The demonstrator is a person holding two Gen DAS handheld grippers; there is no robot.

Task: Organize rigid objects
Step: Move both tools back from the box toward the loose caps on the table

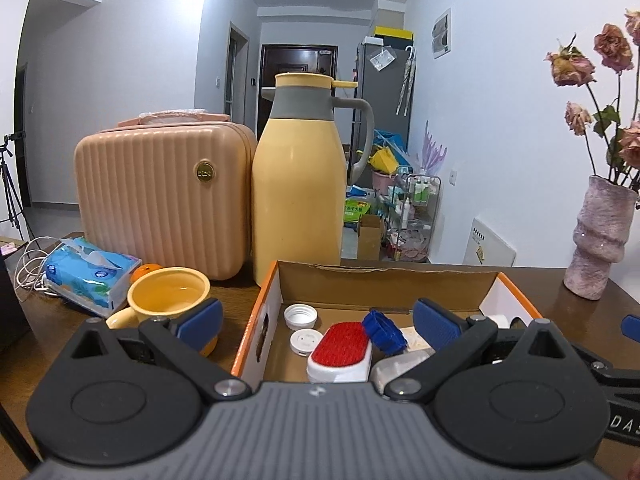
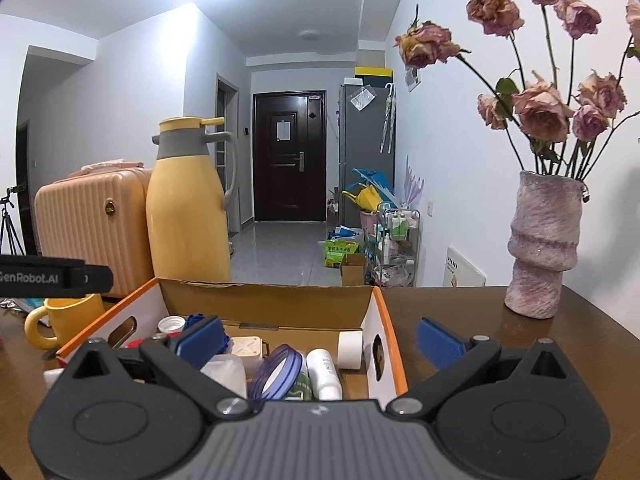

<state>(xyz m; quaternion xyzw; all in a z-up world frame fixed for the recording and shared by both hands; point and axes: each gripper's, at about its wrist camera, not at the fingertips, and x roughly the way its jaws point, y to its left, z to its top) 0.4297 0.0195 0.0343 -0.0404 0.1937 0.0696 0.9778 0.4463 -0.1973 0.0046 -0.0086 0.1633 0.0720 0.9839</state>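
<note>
An orange-rimmed cardboard box (image 1: 256, 304) (image 2: 382, 312) stands on the brown table and holds small items. In the left wrist view it shows a red-and-white brush (image 1: 340, 352), a blue ridged cap (image 1: 384, 330) and two white lids (image 1: 301, 316). In the right wrist view I see a purple ring (image 2: 276, 372), a white bottle (image 2: 326, 372), a white roll (image 2: 350, 350) and a small white box (image 2: 248, 350). My left gripper (image 1: 318, 322) hangs open above the box's near left part, holding nothing. My right gripper (image 2: 320, 340) is open over the box's right wall, also holding nothing.
A yellow mug (image 1: 170, 294) sits left of the box, with a tissue pack (image 1: 90, 276) beyond it. Behind stand a yellow thermos (image 1: 298, 184) and a pink ribbed case (image 1: 160, 200). A pink vase of dried roses (image 2: 544, 248) stands at the right.
</note>
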